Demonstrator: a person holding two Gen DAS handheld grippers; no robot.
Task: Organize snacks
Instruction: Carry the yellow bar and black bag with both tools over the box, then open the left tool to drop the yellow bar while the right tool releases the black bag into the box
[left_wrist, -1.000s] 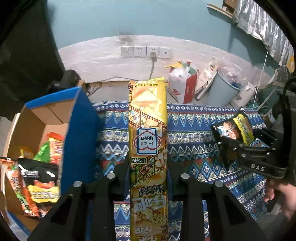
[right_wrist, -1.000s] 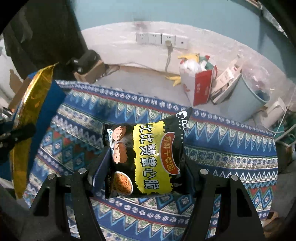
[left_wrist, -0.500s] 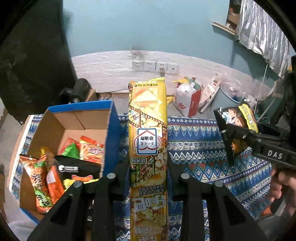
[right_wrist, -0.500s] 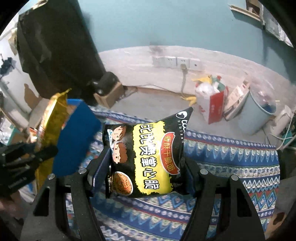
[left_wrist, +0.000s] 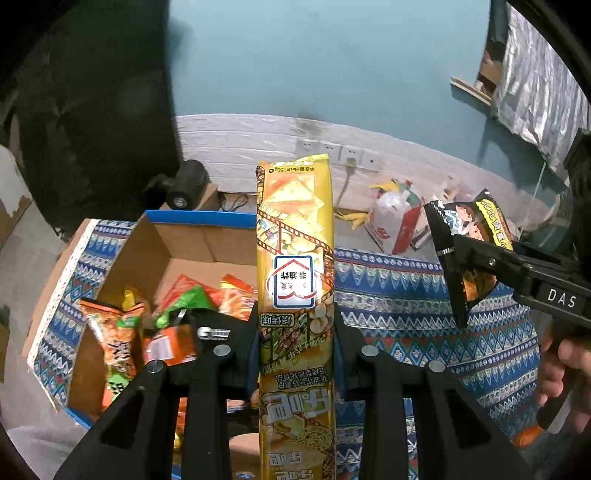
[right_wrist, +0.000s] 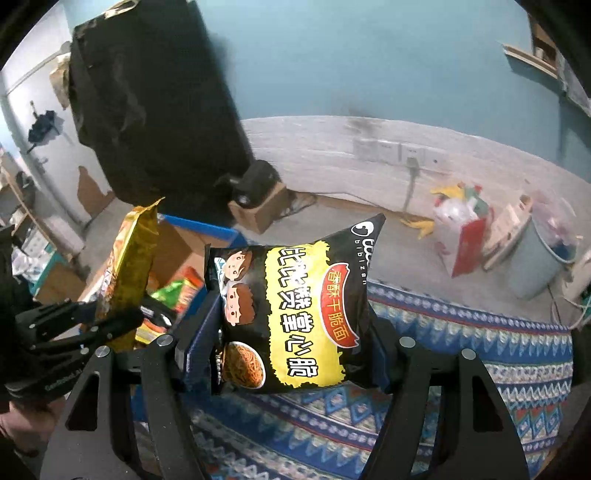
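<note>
Done: several packets lay in blue-edged cardboard box (left_wrist: 207, 236) | Left: left gripper (left_wrist: 295, 350) clenched tall yellow snack packet (left_wrist: 295, 236), right gripper (right_wrist: 291, 347) grasped black-and-yellow noodle bag (right_wrist: 291, 310); both unboxed

Yellow snack pack (left_wrist: 295, 280) runs off the left view's bottom edge and hides part of the box (left_wrist: 192, 236). Wall sockets (right_wrist: 399, 152) blurred.

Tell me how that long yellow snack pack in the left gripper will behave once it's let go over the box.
The yellow snack pack stands straight above the left gripper, so it is probably fairly stiff. Its glossy film looks slippery. Tall and narrow, it will likely topple flat among the packets in the cardboard box.
</note>
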